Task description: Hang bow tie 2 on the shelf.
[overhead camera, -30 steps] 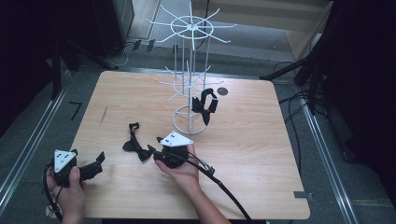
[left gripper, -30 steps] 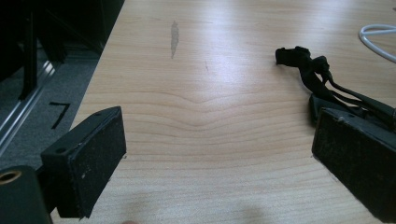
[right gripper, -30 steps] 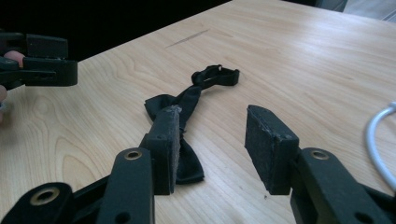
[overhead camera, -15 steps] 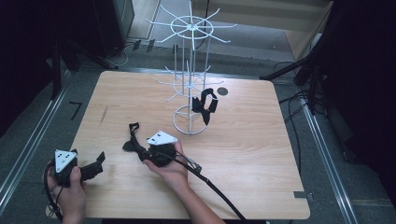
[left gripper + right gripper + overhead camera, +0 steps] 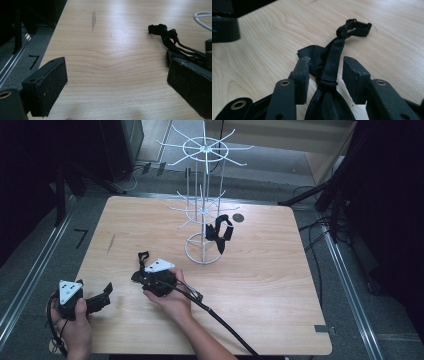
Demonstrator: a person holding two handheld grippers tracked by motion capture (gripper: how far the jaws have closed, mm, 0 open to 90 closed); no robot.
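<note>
At the left, the left gripper (image 5: 97, 300) rests low on the pale wood-grain desk (image 5: 280, 285), its jaws spread wide with nothing but bare desk between them; in the left gripper view its flat, matte black pads (image 5: 51, 86) are lightly scuffed, and the right-hand one is cut off by the frame edge. Ahead of it and to its right, the right gripper (image 5: 325, 75) lies over a black bow tie (image 5: 324, 100). From the high view the tie is mostly hidden under this gripper and the hand (image 5: 172, 300), with only its strap end (image 5: 143, 255) poking out beyond the jaws. In the right gripper view the jaws stand apart on either side of the tie's knot, not pinching it; whether a pad touches the fabric is hard to tell. The tie is soft, dull woven cloth, its narrow strap running forward to a small plastic clasp (image 5: 354, 26). Farther right, beyond the right gripper, stands a white wire rack (image 5: 204, 210) with a ring base and radiating spokes, a second black bow tie (image 5: 220, 232) hanging from a lower arm; its shape is hard to make out.
</note>
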